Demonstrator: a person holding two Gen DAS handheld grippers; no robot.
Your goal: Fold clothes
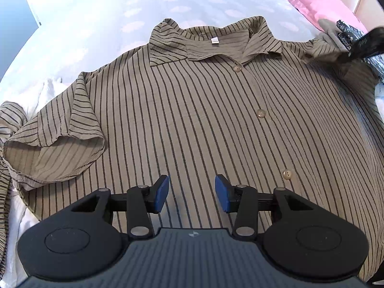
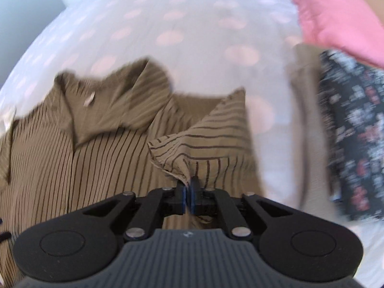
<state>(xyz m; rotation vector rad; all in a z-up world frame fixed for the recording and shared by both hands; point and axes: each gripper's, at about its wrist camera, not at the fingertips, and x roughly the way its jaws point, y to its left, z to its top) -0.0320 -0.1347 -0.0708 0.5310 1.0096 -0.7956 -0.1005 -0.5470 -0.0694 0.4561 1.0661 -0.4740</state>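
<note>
A tan button-up shirt with dark stripes (image 1: 192, 110) lies front up on the bed, collar at the far side. Its left sleeve (image 1: 60, 129) is bunched and folded in. My left gripper (image 1: 192, 193) hovers over the lower front of the shirt, open, with nothing between its blue pads. In the right wrist view, which is blurred, my right gripper (image 2: 188, 192) is shut on the edge of the shirt's right sleeve (image 2: 211, 139) and holds the fabric lifted in a peak. In the left wrist view that gripper (image 1: 364, 43) shows as a dark blur at the shirt's right shoulder.
The bed sheet (image 1: 168, 4) is white with pale pink dots. A pink pillow (image 2: 336, 19) lies at the far right. Beside the shirt on the right are a beige garment (image 2: 304, 120) and a dark floral one (image 2: 355, 144). White cloth (image 1: 48, 88) lies at the left.
</note>
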